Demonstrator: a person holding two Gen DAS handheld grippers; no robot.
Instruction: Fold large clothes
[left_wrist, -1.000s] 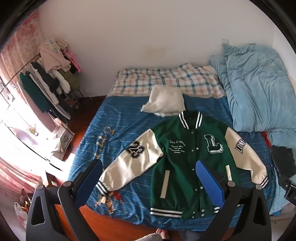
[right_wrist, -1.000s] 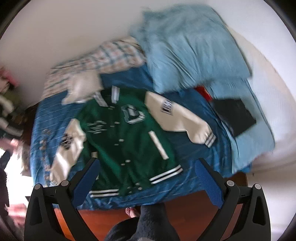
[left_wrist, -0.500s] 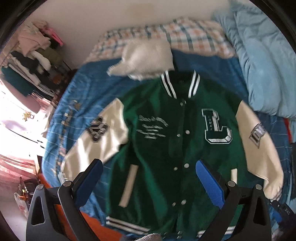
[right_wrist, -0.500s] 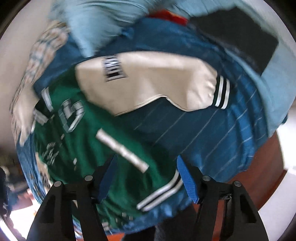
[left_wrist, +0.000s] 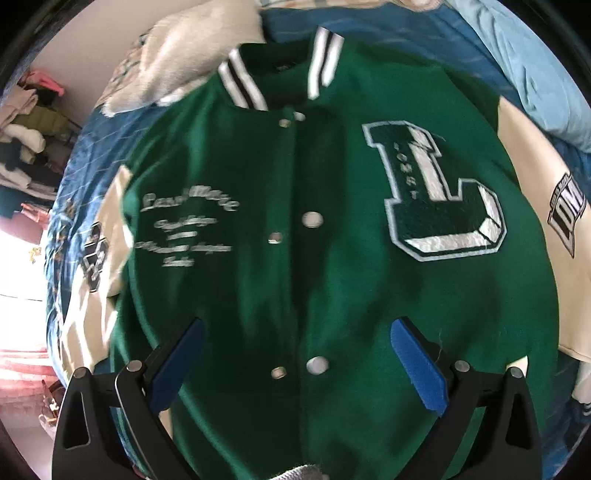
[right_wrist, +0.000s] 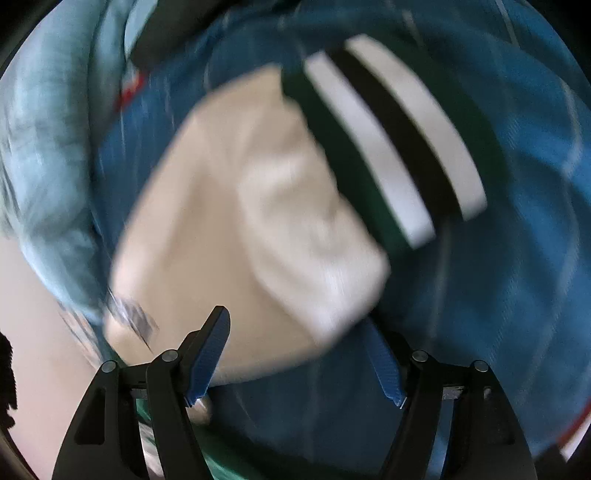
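Lying face up on the blue striped bedspread (left_wrist: 92, 155), the green varsity jacket (left_wrist: 332, 280) runs lengthwise with its striped collar at the far end and hem near; a cream pillow (left_wrist: 192, 55) sits just beyond the collar, a light-blue duvet (left_wrist: 535, 66) far right, hanging clothes (left_wrist: 29, 140) against the left wall; the left gripper (left_wrist: 295, 365) hovers released over the snap front; the right gripper (right_wrist: 299, 358), jaws closing, straddles the cream sleeve (right_wrist: 240, 221) near its striped cuff (right_wrist: 399, 140), pads not yet pressing.
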